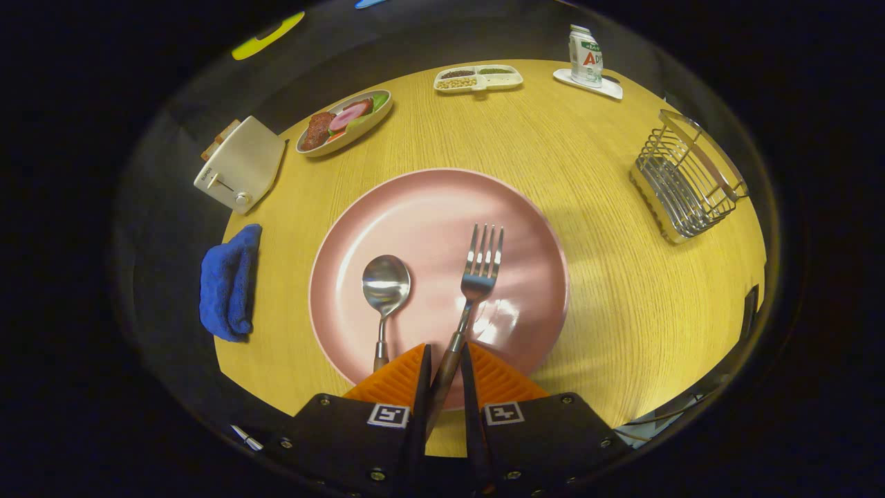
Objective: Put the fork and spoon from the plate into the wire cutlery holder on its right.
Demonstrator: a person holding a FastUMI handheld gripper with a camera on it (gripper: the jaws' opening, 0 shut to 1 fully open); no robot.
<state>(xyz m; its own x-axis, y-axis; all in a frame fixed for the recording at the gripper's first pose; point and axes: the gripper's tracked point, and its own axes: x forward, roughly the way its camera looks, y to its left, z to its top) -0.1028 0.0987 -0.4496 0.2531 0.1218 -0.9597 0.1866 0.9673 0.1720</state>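
The steel fork (477, 277) lies on the round pink plate (429, 207), tines pointing away, its dark handle running back between the 2 fingers of the tongs (444, 366), which sit closed onto it from both sides. The spoon (384, 290) lies just left of it, bowl up. The wire cutlery holder (684, 180) stands well to the right on the wood-grain desk (622, 290).
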